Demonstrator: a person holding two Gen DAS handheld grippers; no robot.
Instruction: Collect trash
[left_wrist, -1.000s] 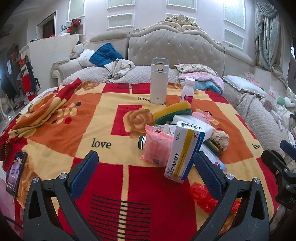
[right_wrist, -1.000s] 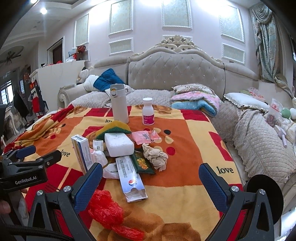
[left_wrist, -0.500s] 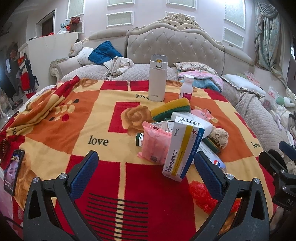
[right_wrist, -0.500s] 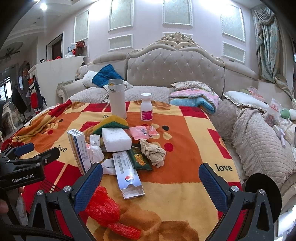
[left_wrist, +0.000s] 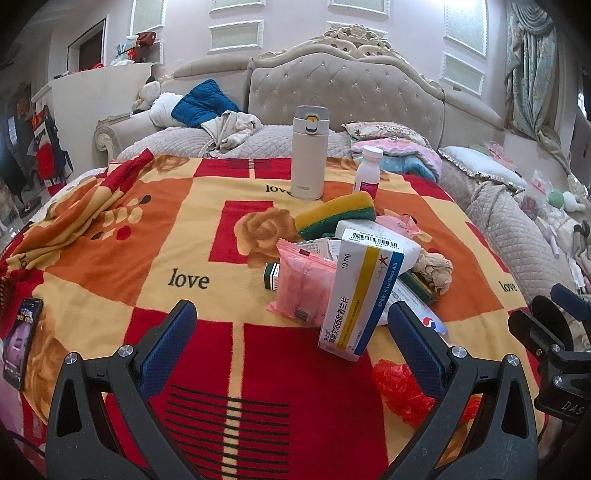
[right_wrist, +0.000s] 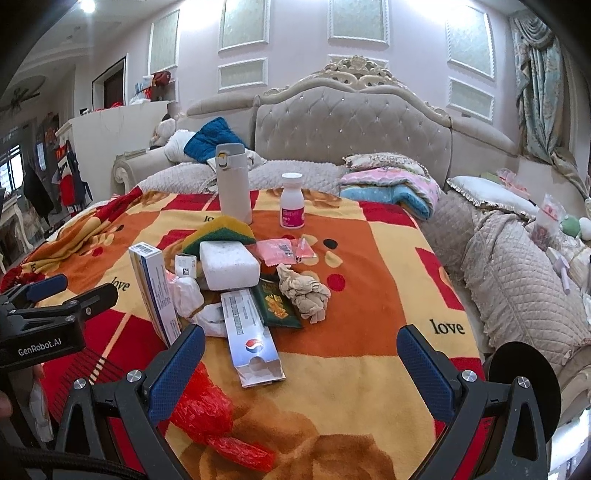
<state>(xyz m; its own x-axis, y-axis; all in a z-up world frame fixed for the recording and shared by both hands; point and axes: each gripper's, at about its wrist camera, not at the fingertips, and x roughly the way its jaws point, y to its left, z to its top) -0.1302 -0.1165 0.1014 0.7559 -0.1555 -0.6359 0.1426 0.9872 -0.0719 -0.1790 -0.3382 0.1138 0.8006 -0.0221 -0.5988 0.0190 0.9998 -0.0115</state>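
Flask (left_wrist: 309, 152) behind sponge (left_wrist: 336, 214); pill bottle (left_wrist: 368, 168) right of flask; medicine box (left_wrist: 364, 297) before sponge.

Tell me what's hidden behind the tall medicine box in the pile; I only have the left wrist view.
Observer: In the right wrist view, crumpled white tissue sits right behind the medicine box.
Operator: Is the right gripper holding anything?
Observer: No. The right gripper is open and empty, pointing at the pile.
Operator: I see only part of a red bag. What's the rest like?
Observer: The red plastic bag lies bunched beside that gripper's left finger, with a twisted tail trailing toward the near edge.
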